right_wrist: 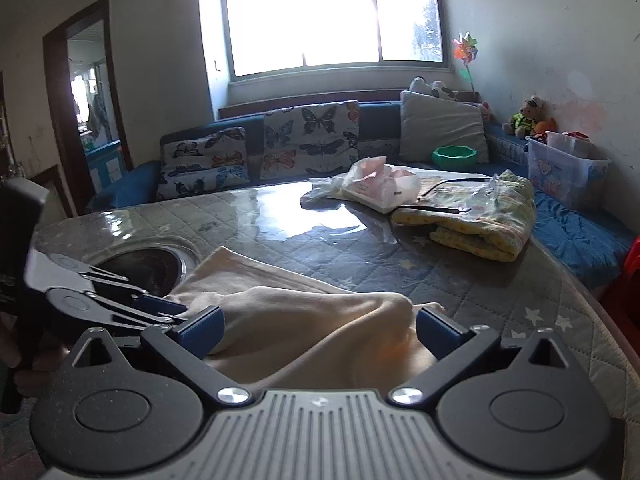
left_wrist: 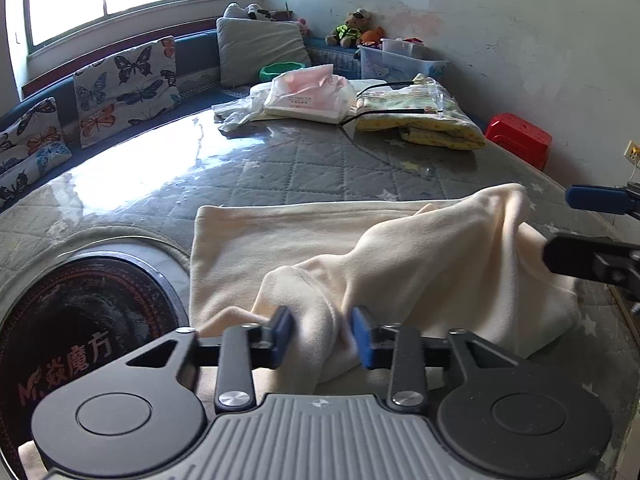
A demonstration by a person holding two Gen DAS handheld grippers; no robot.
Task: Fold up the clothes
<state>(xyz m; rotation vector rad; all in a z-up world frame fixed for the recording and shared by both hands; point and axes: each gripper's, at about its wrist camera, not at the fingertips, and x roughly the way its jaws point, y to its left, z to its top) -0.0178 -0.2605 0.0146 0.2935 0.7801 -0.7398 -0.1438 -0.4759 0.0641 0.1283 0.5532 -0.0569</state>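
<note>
A cream garment (left_wrist: 360, 248) lies on the grey quilted table, flat at the back and bunched into a raised fold toward the front right. My left gripper (left_wrist: 322, 336) has its blue pads partly closed around a ridge of this cloth at its near edge. My right gripper (right_wrist: 320, 330) is open, its jaws wide on either side of the raised cloth (right_wrist: 304, 320). It also shows at the right edge of the left wrist view (left_wrist: 592, 224), at the garment's right end. The left gripper shows at the left of the right wrist view (right_wrist: 132, 304).
A round black burner (left_wrist: 80, 320) is set in the table at the left, next to the garment. At the back lie a plastic bag (left_wrist: 308, 92) and a folded yellow blanket (left_wrist: 424, 116). A sofa with butterfly cushions (left_wrist: 128, 84) runs behind; a red stool (left_wrist: 520, 136) stands right.
</note>
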